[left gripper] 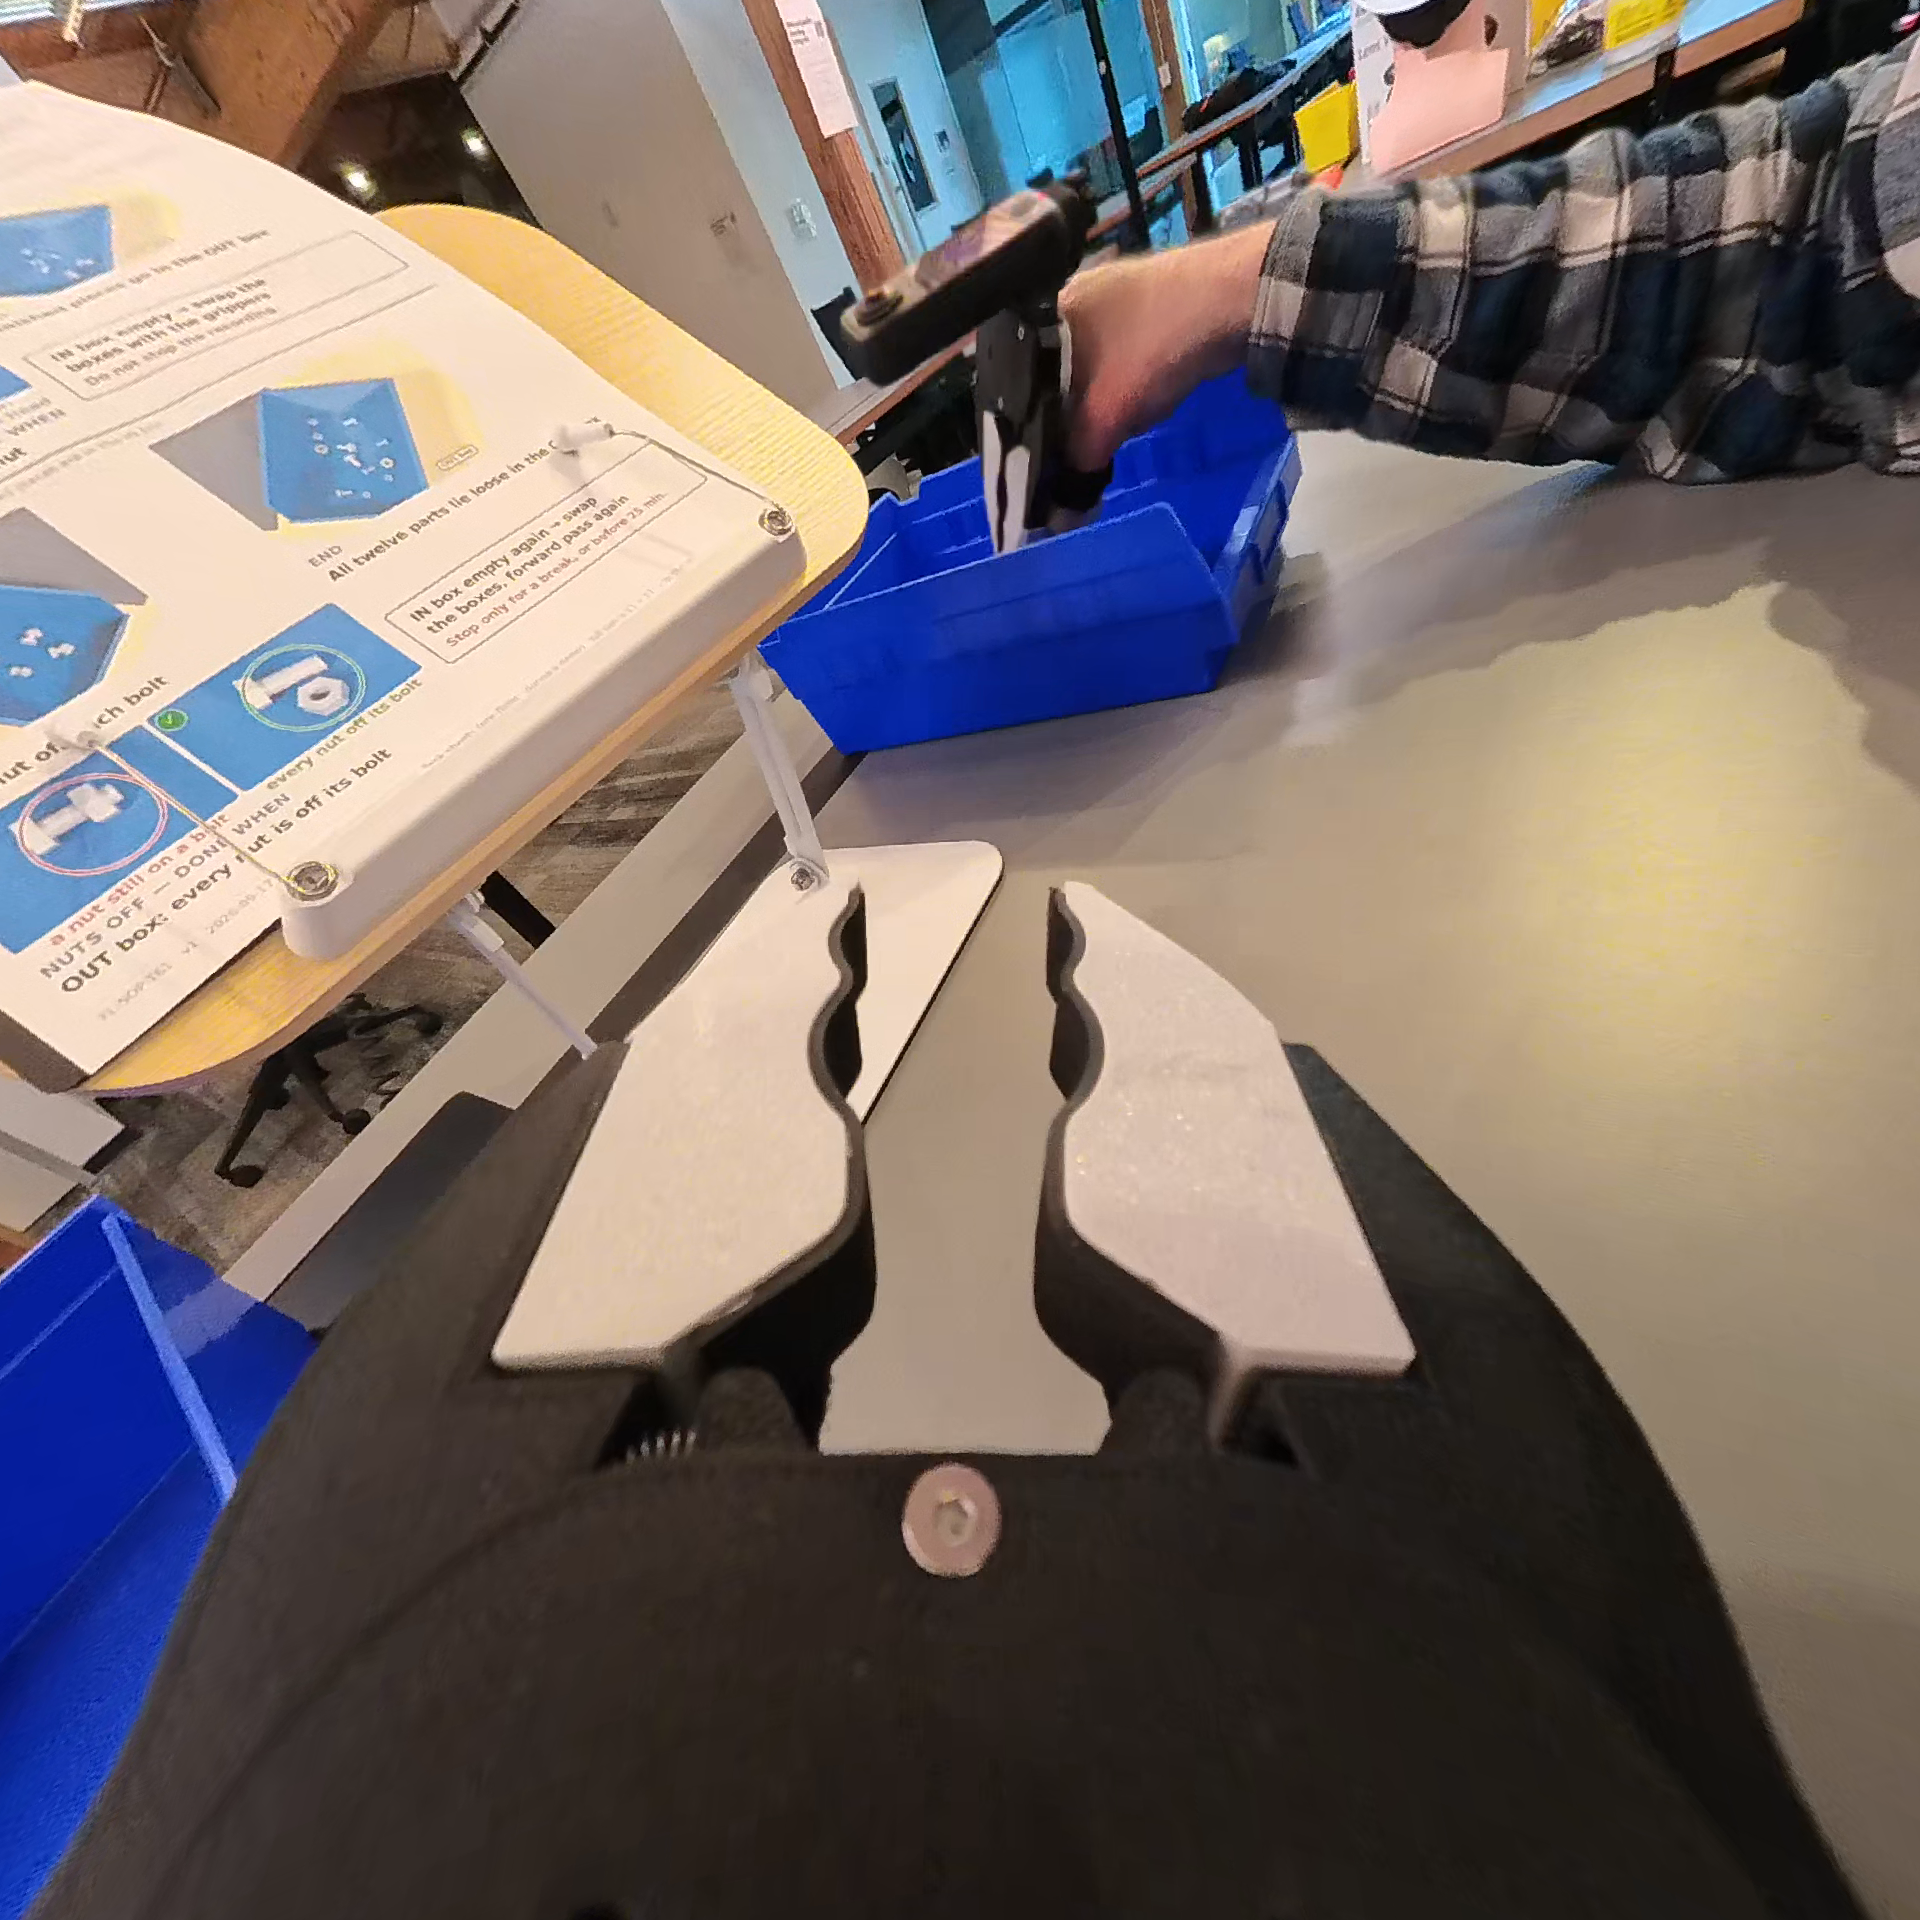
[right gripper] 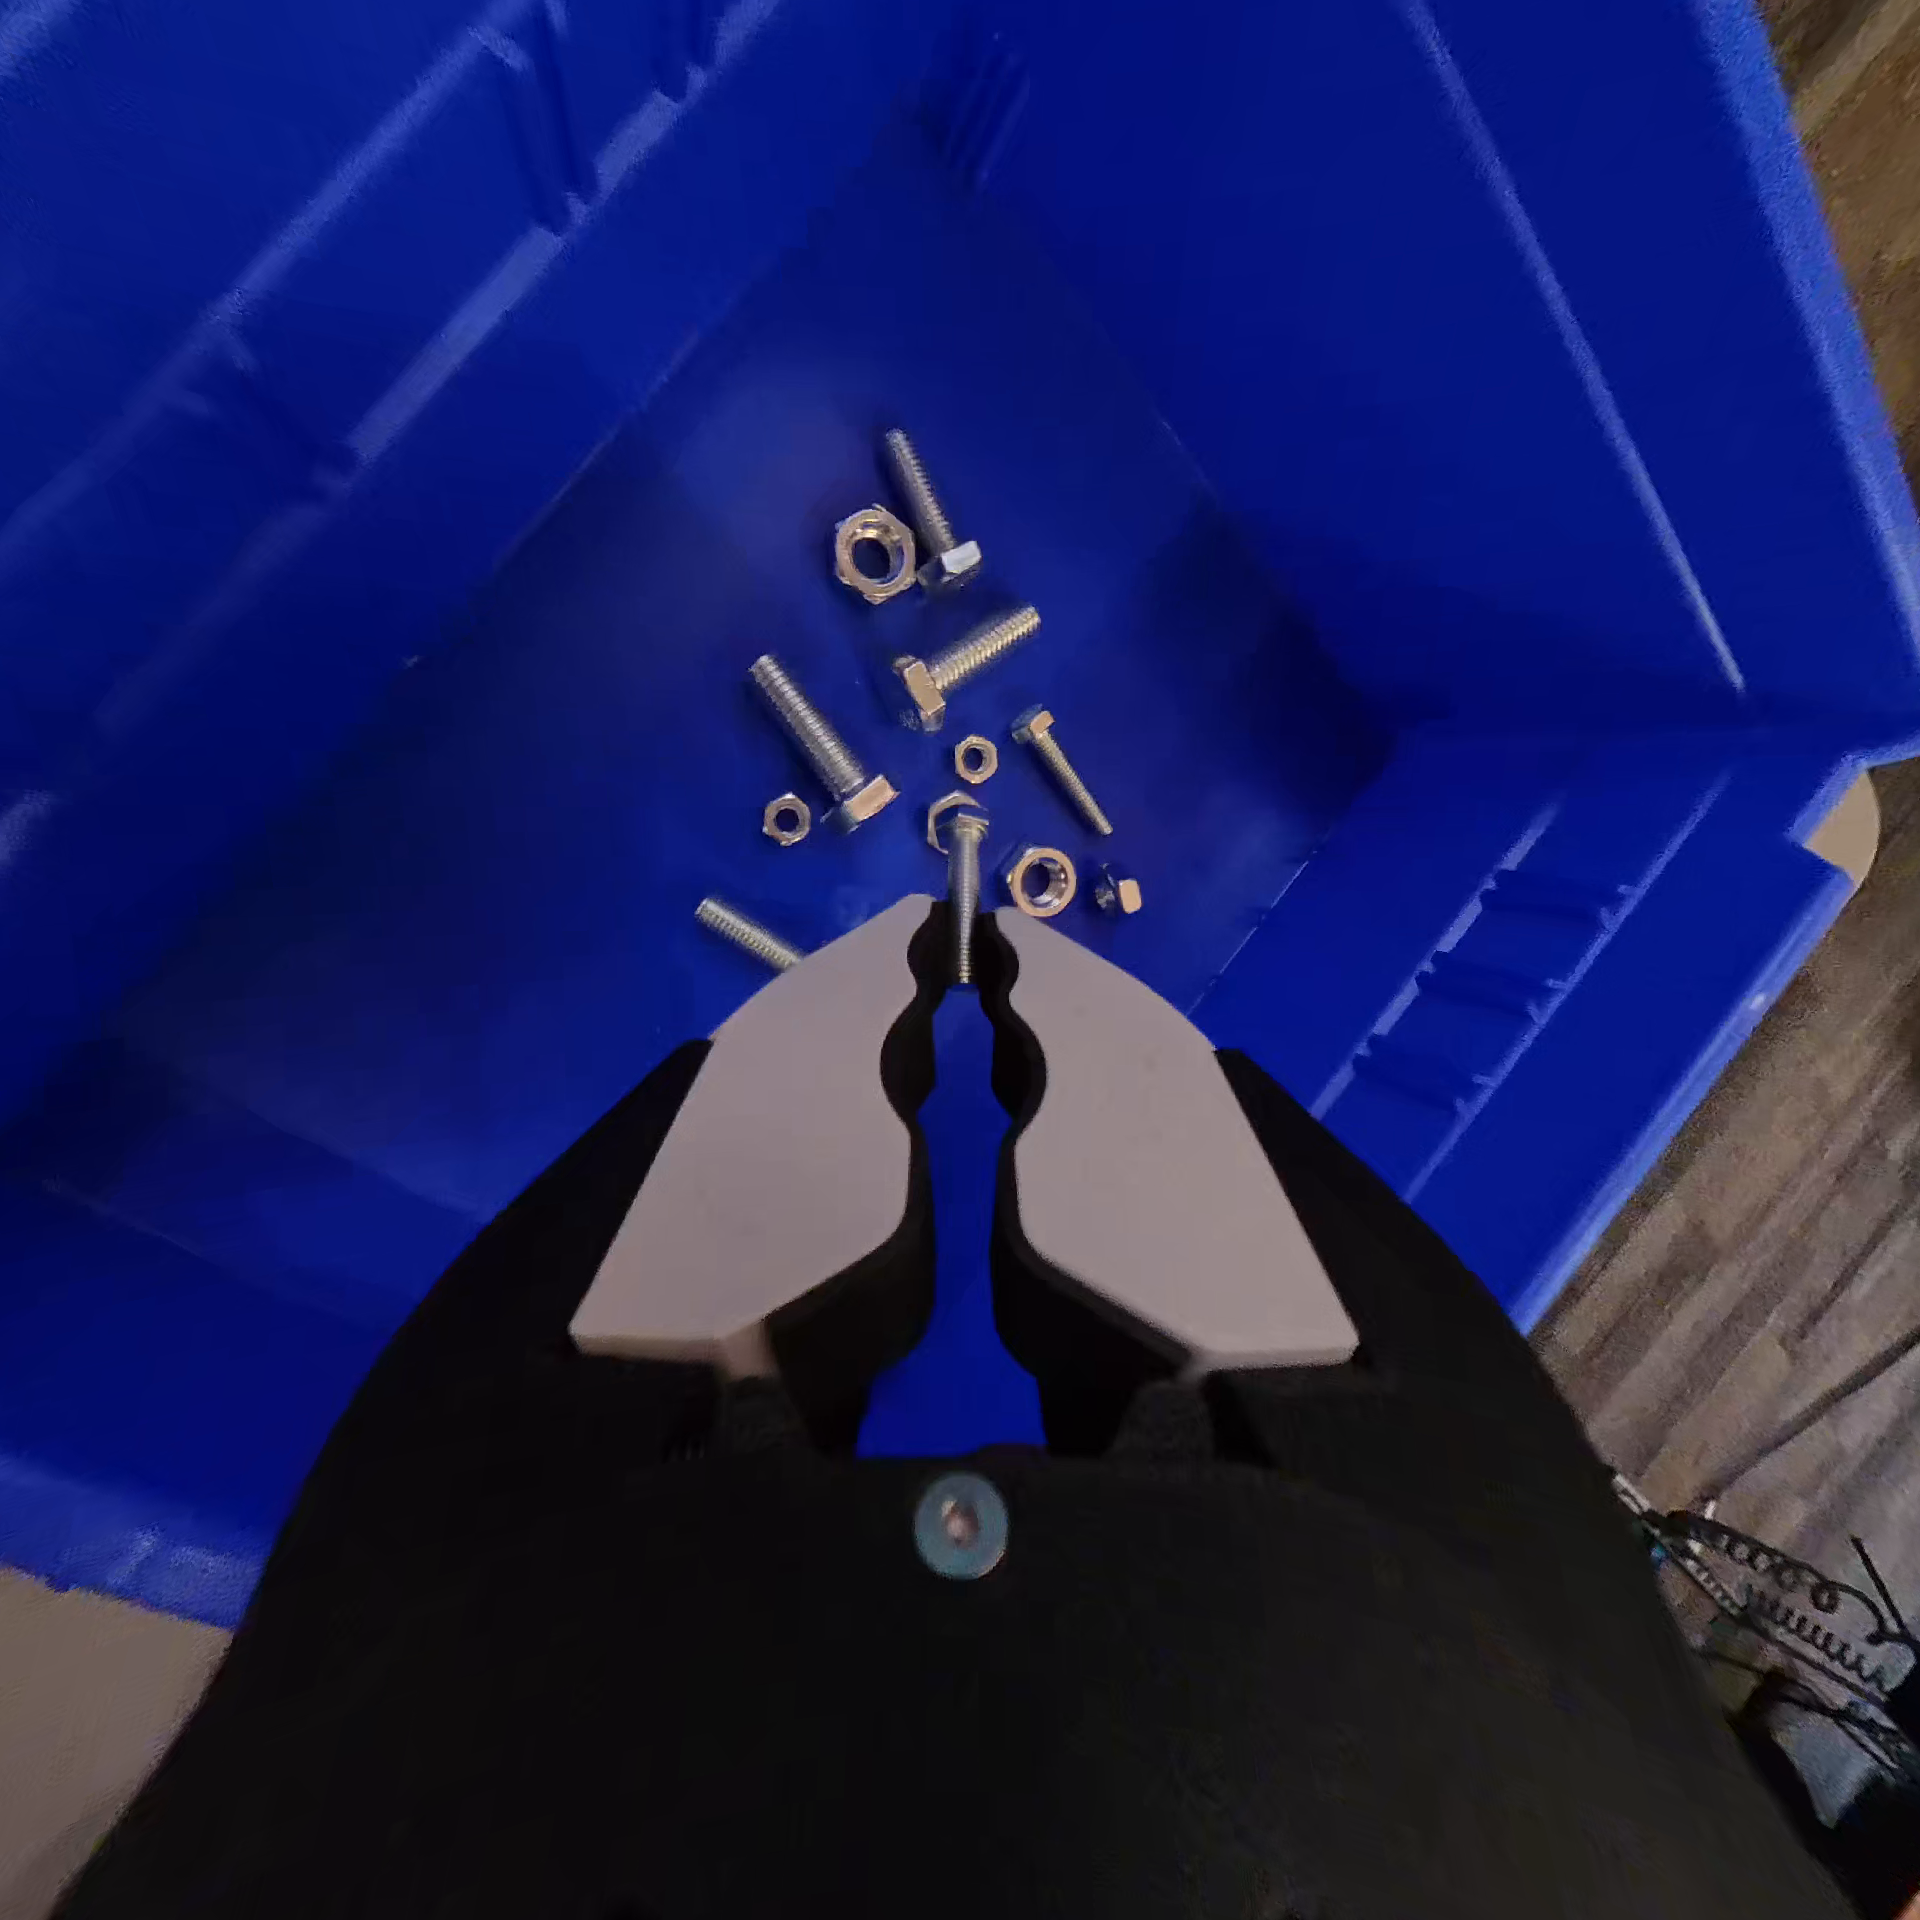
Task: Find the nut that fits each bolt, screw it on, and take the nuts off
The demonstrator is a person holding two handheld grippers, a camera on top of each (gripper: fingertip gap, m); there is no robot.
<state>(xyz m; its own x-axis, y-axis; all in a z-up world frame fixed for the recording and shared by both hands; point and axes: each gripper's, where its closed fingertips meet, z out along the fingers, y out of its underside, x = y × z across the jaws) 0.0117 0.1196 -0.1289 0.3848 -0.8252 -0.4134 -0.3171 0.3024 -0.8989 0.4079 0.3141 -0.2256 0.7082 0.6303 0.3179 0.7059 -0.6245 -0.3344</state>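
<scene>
My right gripper [right gripper: 962, 920] is inside a blue bin [right gripper: 1455, 436] and is shut on the threaded shank of a thin silver bolt [right gripper: 964, 883], whose head points away toward the bin floor. Several loose bolts and nuts lie on the floor beyond it, among them a large nut [right gripper: 875, 556], a thick bolt [right gripper: 821, 743] and a brass-toned nut [right gripper: 1040, 879]. My left gripper [left gripper: 956, 914] is open and empty above the grey table [left gripper: 1455, 883]. The right gripper [left gripper: 1013, 488] also shows in the left wrist view, reaching down into the blue bin [left gripper: 1039, 623].
A white instruction board [left gripper: 312, 540] on a stand leans over the table's left edge, with its white base plate [left gripper: 914, 914] under my left fingertips. A second blue bin [left gripper: 104, 1403] is at the lower left. A person's plaid sleeve [left gripper: 1610, 291] reaches across at the right. The gap from one gripper's tips to the other's is roughly 45 centimeters. From the right gripper's tips to the brass-toned nut [right gripper: 1040, 879] is close to 6 centimeters.
</scene>
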